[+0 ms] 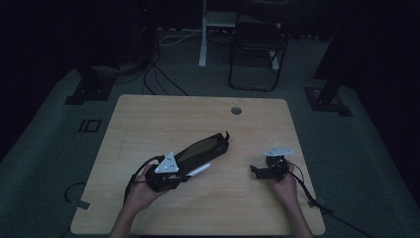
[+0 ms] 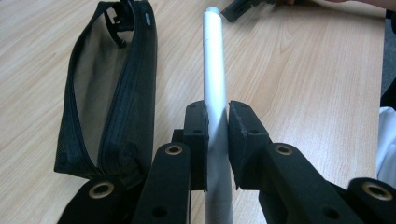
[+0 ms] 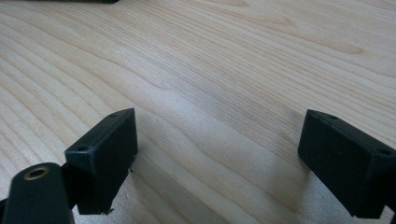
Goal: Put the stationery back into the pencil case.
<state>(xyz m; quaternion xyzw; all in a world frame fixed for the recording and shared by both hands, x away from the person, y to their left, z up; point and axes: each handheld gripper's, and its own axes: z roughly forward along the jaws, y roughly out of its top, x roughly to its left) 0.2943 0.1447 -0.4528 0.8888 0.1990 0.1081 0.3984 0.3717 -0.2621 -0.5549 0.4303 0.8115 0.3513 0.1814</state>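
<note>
In the high view the left gripper sits at the lower left of the bench, held in the person's left hand; its fingers are clamped on a white pen, which sticks out up and to the right from them; just above the pen, and close beside it, a black mesh pencil case lies slanting from the gripper toward the upper right, with its zip open along the top.

In the left gripper view the pencil case takes the left half of the frame, lying on the wood, its mouth gaping and the zip running along its right edge; right of it, at the centre, the white pen rises straight up the frame between the two fingers, whose pads press on its barrel from either side; the pen's far end is apart from the case; at the top edge, right of centre, a bit of the other gripper shows.

Further right in the high view, the right gripper rests at the lower right of the bench in the person's right hand, well apart from the pen and the case; in the right gripper view its fingers stand wide apart over bare wood grain, with nothing between them.
</note>
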